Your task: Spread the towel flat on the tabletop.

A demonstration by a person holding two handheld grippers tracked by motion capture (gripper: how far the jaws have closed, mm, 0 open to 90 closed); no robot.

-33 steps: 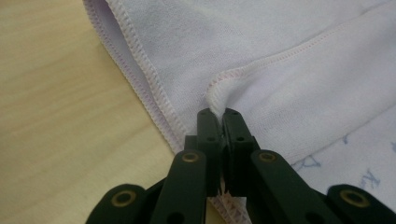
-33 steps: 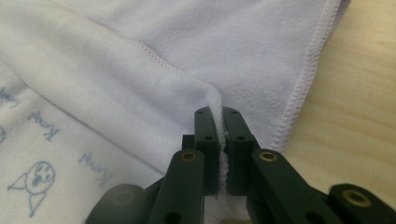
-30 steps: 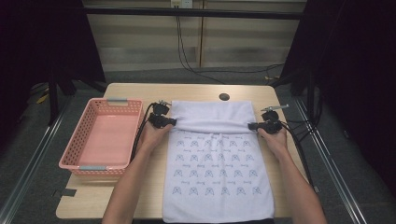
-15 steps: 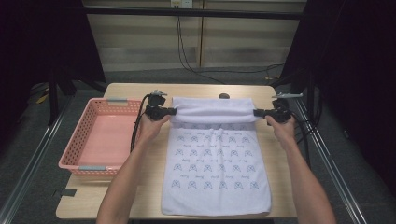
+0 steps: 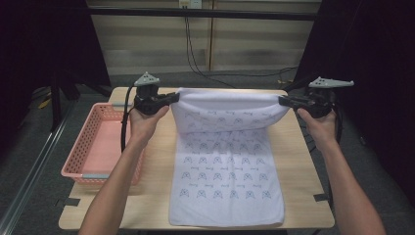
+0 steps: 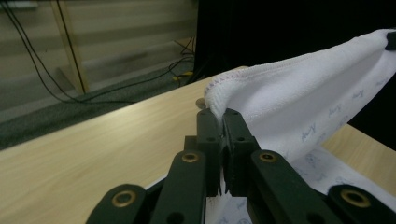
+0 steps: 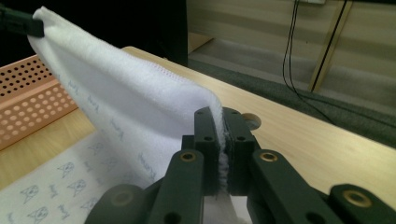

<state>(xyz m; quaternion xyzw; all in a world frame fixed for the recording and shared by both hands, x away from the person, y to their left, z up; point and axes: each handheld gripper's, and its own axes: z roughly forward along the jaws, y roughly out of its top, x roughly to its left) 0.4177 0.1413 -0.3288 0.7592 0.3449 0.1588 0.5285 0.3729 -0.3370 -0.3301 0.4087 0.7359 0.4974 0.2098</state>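
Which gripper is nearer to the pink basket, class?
Left. The left gripper holds the towel corner beside and above the pink basket. The right gripper holds the opposite corner, across the table from it.

Bare forearms, no sleeves; left gripper (image 5: 173, 98) and right gripper (image 5: 283, 101): black linkage bodies, brass rivets, 2 jaws each, grey 3-cornered top plates, black cables.
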